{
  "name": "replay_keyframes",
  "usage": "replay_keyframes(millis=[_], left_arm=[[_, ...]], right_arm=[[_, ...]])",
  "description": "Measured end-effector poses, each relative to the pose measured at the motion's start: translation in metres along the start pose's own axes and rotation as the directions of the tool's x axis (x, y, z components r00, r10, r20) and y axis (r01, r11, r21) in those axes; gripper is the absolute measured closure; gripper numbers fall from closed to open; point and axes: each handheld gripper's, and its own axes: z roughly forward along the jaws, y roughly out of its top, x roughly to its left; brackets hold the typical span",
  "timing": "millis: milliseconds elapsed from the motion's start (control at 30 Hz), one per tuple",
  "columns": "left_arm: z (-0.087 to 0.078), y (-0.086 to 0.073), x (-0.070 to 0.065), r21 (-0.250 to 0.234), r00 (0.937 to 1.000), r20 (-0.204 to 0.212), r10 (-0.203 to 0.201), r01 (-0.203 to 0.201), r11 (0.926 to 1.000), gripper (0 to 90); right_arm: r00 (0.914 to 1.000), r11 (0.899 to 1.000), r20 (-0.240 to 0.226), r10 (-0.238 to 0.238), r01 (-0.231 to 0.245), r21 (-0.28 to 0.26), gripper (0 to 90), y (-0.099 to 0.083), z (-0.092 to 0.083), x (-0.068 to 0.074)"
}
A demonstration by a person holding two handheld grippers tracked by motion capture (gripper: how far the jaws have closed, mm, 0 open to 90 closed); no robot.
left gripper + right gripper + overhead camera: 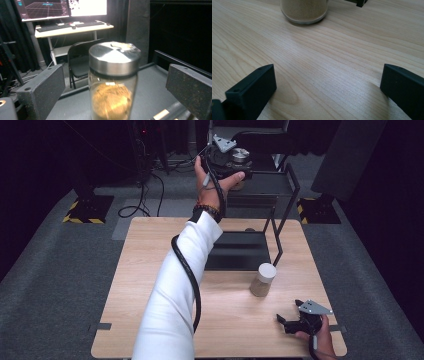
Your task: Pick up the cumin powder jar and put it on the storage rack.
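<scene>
While upright on the shelf (150, 95), steel-lidded jar (113, 82) stands free between the spread left gripper (113, 95), shelf rim behind, right gripper (327, 90) spread over bare table (317, 62).

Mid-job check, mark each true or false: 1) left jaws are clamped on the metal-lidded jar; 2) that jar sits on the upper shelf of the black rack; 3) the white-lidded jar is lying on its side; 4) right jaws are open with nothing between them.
1) False: the left gripper has its jaws open, clear of the metal-lidded jar on both sides.
2) True: it stands on the rack's upper shelf.
3) False: the white-lidded jar stands upright on the table.
4) True: the right gripper is open over bare wood.
</scene>
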Motion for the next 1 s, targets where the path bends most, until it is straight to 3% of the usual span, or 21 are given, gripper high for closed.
replay_keyframes(millis=[267, 533, 1000], left_arm=[[-0.026, -0.013, 0.001, -0.003, 0.9998, 0.015, 0.014, -0.014, 0.9999, 1.9], [-0.052, -0.035, -0.003, -0.047, 0.9995, 0.019, 0.024, -0.023, 0.9986, 1.8], [-0.082, -0.067, -0.009, -0.034, 0.9972, 0.047, 0.058, -0.056, 0.9978, 1.6]], right_arm=[[1.0, 1.0, 0.0, -0.001, 0.001, 0.0, 0.0, 0.0, 0.0, 0.0], [1.0, 1.0, 0.004, -0.001, 0.001, -0.001, 0.0, 0.0, 0.0, 0.001], [1.0, 1.0, 0.007, -0.006, 0.006, -0.002, 0.0, 0.0, 0.0, 0.001]])
